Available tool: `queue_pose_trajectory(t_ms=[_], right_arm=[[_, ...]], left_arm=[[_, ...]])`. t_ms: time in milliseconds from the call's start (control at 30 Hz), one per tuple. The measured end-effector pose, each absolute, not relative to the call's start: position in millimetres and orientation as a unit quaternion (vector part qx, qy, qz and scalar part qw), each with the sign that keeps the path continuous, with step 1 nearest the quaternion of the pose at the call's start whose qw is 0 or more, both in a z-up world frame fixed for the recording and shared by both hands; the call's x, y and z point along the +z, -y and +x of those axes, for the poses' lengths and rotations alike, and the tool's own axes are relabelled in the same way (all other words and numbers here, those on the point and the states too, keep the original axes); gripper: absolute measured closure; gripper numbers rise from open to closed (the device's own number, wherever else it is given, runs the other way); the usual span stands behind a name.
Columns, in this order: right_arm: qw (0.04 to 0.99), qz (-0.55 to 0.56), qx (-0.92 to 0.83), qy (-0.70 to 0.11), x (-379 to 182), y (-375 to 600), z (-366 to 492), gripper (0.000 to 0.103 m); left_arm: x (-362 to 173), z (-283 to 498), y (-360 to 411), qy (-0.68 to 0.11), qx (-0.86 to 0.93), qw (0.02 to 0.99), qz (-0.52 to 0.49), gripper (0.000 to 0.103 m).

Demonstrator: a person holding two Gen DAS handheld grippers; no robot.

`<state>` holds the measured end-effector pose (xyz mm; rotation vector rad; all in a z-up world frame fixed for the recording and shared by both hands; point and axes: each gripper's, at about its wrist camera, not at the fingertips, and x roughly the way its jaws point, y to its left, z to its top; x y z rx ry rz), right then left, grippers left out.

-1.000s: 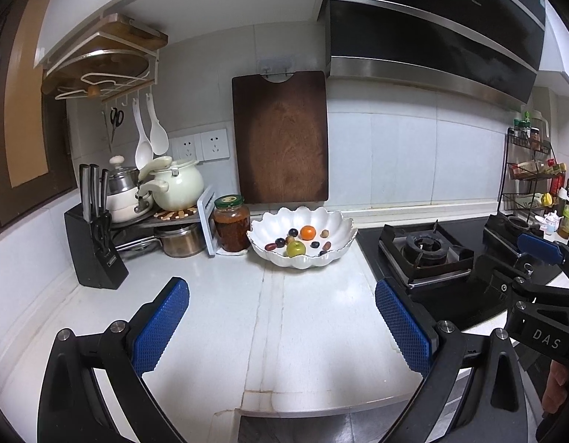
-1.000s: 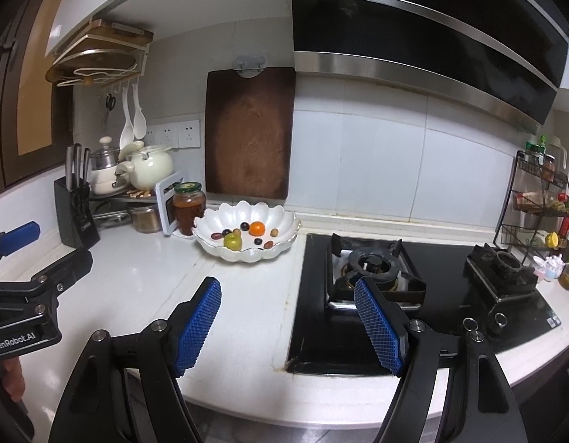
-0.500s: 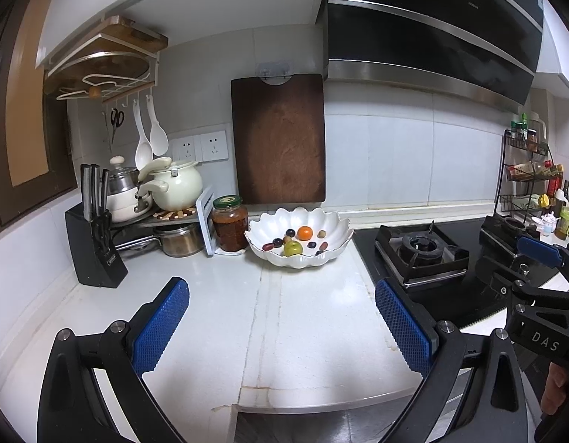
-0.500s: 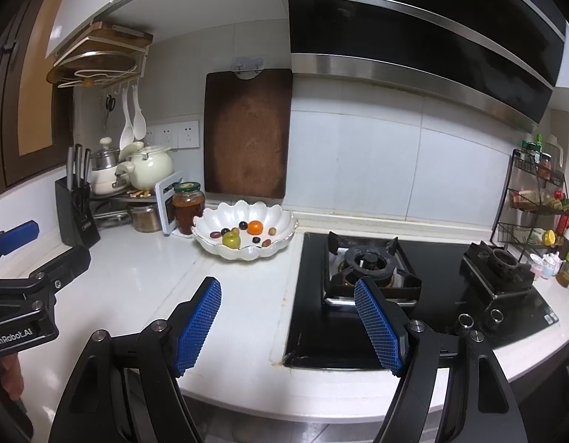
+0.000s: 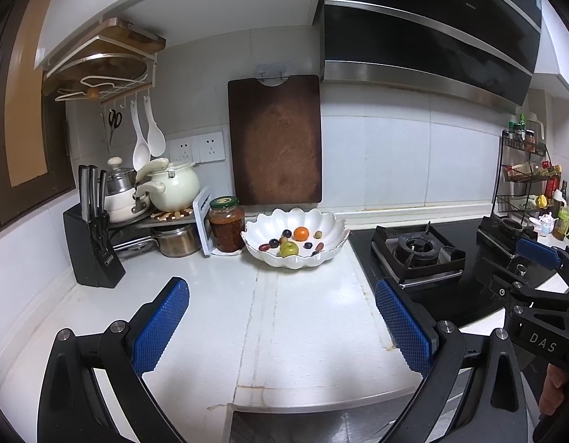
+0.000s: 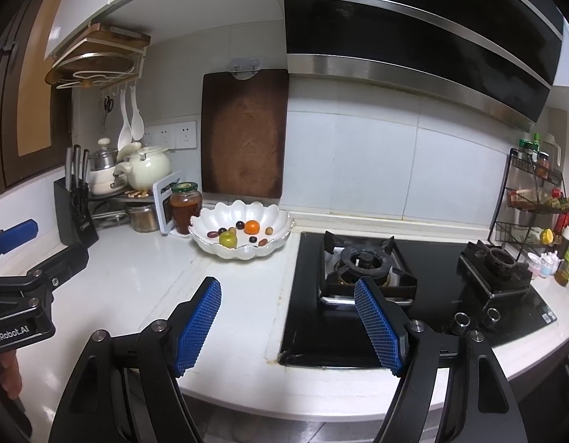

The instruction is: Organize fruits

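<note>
**Both grippers wide above the counter, fruit in the white bowl**

At the far left of the counter (image 5: 196, 295) stands a black knife block (image 5: 94, 254). Behind it, a cream pot (image 5: 173, 186) sits on a low rack, with a steel pot (image 5: 175, 241) under the rack. Next comes a jar (image 5: 226, 223) with a green lid and dark red contents, just beside the bowl (image 5: 321, 221).

The bowl is white and scalloped and rests on the counter near the back wall, below a dark cutting board (image 5: 277, 140) that hangs on the tiles. All the fruit lies inside it: an orange (image 5: 301, 233), a green apple (image 5: 289, 248), and several small dark grapes (image 5: 273, 243) spread around them. No fruit shows on the counter outside the bowl.

The left gripper (image 5: 280, 323) hovers over the bare counter, well short of the bowl, its blue pads (image 5: 162, 326) far apart with nothing between them. The right gripper (image 6: 287, 326) hangs over the seam between counter and hob (image 6: 425, 317), its pads likewise spread and empty; the bowl lies ahead and to its left. Each view catches the other gripper at its edge, with part of a hand below it.

Right of the bowl is the black hob with two burners (image 6: 362, 258). At the far right a wire rack (image 6: 535, 203) holds bottles and jars.
</note>
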<state>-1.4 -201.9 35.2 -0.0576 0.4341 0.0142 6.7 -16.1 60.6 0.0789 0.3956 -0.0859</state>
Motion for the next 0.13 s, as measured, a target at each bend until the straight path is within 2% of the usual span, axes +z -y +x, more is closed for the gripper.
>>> queue_pose_trajectory(t_ms=[133], right_arm=[[0.976, -0.029, 0.007, -0.216, 35.3, 203.2, -2.1, 0.027]], left_arm=[[61.0, 5.7, 18.4, -0.196, -0.042, 0.979, 0.039, 0.000]])
